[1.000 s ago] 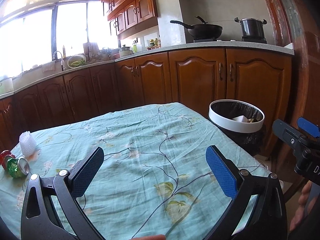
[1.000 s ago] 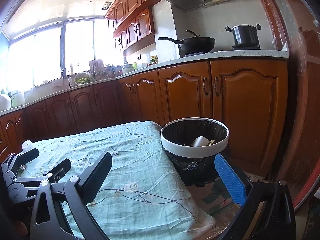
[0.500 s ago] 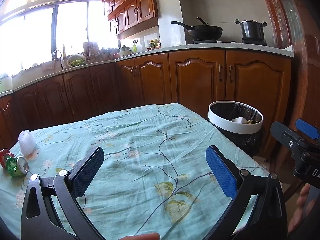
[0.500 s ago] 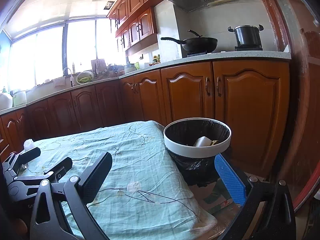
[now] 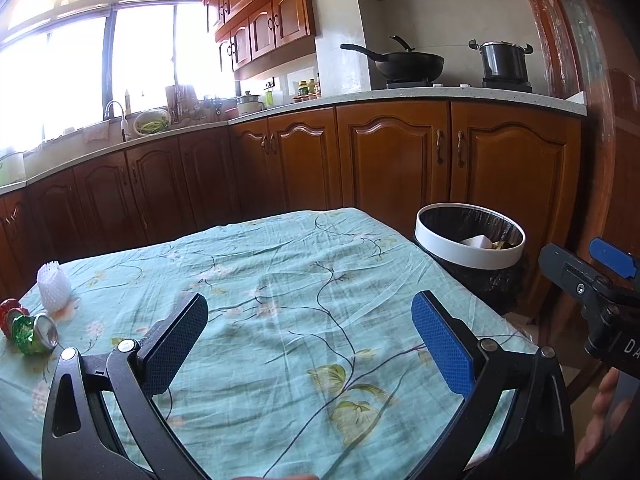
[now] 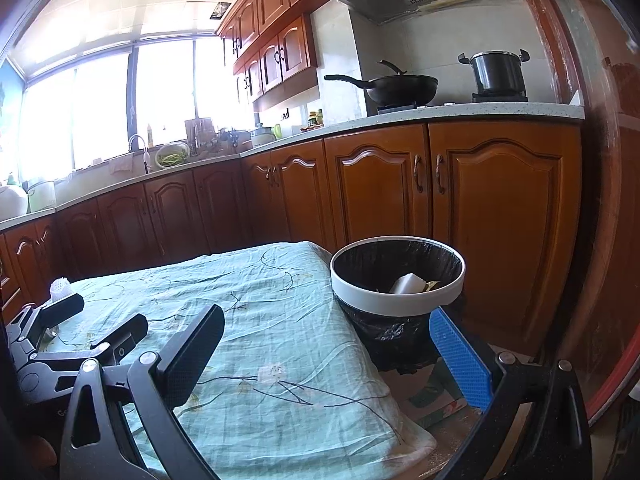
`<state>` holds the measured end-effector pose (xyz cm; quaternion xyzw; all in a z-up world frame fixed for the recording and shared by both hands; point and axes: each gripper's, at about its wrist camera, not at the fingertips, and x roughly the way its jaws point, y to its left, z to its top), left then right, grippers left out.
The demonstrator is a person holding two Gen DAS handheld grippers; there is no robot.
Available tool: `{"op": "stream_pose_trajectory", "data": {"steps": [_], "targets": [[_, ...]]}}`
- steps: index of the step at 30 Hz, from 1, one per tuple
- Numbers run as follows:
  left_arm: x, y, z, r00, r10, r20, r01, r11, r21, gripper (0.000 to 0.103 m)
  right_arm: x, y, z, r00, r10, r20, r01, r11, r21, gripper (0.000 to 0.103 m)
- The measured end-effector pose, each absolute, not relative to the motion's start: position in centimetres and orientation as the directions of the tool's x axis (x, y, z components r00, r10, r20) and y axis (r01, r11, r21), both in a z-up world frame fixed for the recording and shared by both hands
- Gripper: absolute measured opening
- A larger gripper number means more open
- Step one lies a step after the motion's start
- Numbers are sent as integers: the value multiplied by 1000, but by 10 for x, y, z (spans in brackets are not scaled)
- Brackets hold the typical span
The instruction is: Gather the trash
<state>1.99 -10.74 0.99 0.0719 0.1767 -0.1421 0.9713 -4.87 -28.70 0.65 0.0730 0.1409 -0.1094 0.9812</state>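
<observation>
While the crushed can (image 5: 35,331) and white foam net (image 5: 54,286) lie untouched at the table's far-left edge, well apart from the bin (image 5: 469,246), little has changed over the last second: the left claw (image 5: 308,330) has only drifted slightly, released and empty over the cloth (image 5: 280,280). The right claw (image 6: 332,350), likewise released, hangs near the bin, so both pieces remain to collect. Beyond the bin run wooden cabinets (image 5: 392,156), a wok (image 5: 408,65) and a pot (image 5: 502,60).
</observation>
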Motion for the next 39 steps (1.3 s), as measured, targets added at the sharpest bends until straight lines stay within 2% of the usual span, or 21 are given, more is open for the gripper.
{"op": "stream_pose_trajectory", "data": {"steps": [39], "targets": [[20,-109,10,895,-253,-367,304,948,90,103,-46,-285,10,937,-185,-296,227,967,115,103]]}}
